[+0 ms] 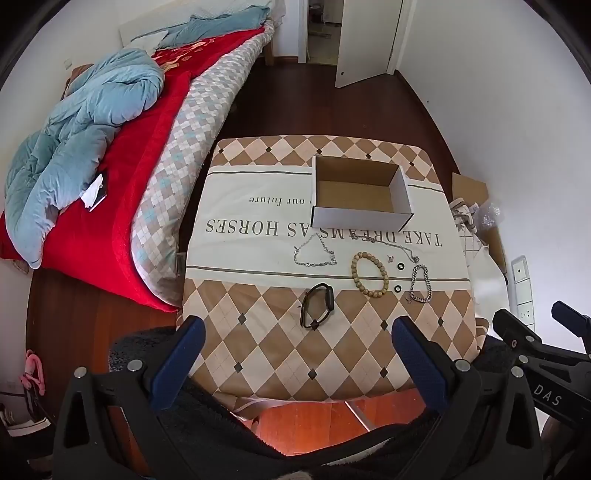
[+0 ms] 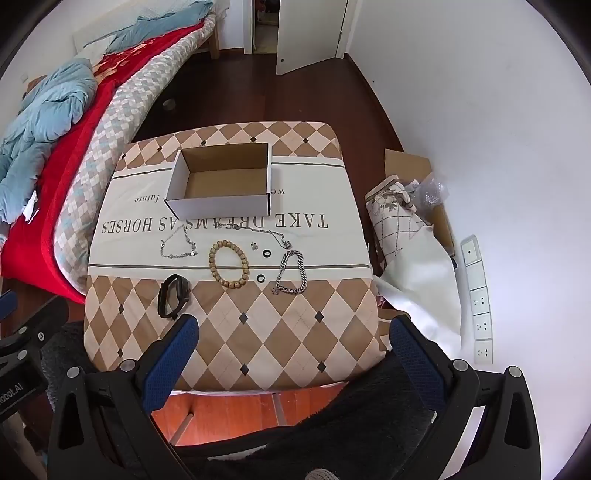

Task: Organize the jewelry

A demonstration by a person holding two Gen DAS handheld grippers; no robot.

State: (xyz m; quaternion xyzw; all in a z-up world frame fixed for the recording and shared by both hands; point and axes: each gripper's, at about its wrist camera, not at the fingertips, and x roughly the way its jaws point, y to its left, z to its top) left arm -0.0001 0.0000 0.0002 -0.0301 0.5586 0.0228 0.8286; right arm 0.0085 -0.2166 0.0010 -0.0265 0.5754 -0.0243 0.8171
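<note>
An empty open cardboard box [image 1: 360,192] [image 2: 221,181] stands at the far side of a cloth-covered table [image 1: 258,362] [image 2: 280,332]. In front of it lie a thin silver chain [image 1: 316,253] [image 2: 179,245], a wooden bead bracelet [image 1: 371,273] [image 2: 228,263], a thick silver bracelet [image 1: 421,284] [image 2: 291,273], a second necklace [image 2: 258,229], two small black rings [image 1: 401,266] [image 2: 261,277] and a black smartwatch [image 1: 317,304] [image 2: 173,295]. My left gripper [image 1: 297,332] and right gripper [image 2: 293,332] are open and empty, held back above the table's near edge.
A bed [image 1: 110,166] with a red blanket and blue quilt stands left of the table. Folded fabric and cardboard [image 2: 410,206] lie on the floor to the right by the white wall with sockets [image 2: 480,302]. An open door [image 2: 306,33] is at the back.
</note>
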